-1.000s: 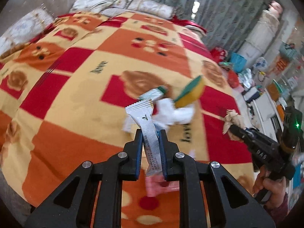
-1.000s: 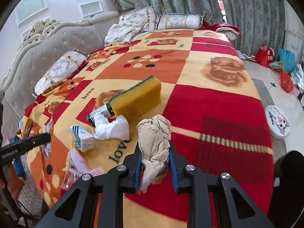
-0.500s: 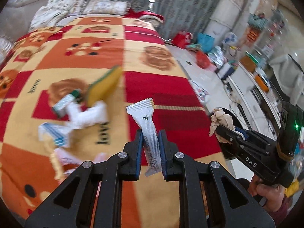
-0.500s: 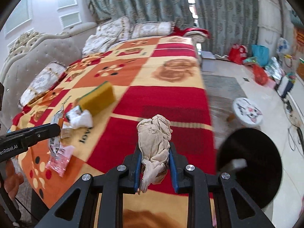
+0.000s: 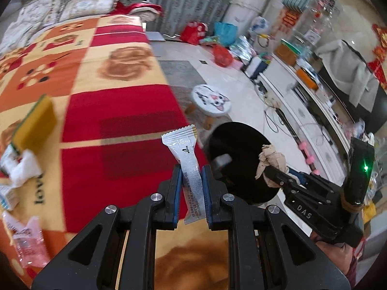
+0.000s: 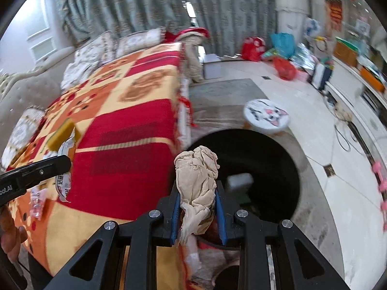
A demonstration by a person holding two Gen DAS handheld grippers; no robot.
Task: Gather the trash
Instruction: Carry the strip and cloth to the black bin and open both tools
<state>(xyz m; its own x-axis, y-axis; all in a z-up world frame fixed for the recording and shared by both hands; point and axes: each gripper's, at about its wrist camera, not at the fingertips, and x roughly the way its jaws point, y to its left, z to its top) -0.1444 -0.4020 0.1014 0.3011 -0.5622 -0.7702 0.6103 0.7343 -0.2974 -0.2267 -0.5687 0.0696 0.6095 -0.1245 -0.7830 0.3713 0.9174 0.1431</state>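
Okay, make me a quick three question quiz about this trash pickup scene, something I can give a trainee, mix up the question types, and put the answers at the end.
1. True or false: the left gripper is shut on a yellow sponge.
2. Multiple choice: the right gripper holds A) a white sachet, B) a crumpled beige tissue, C) a pink wrapper.
3. Short answer: what dark round container stands on the floor beside the bed?

Key
1. False. It is shut on the white sachet; the yellow sponge lies on the blanket.
2. B, the crumpled beige tissue.
3. The black bin, below and ahead of the right gripper.
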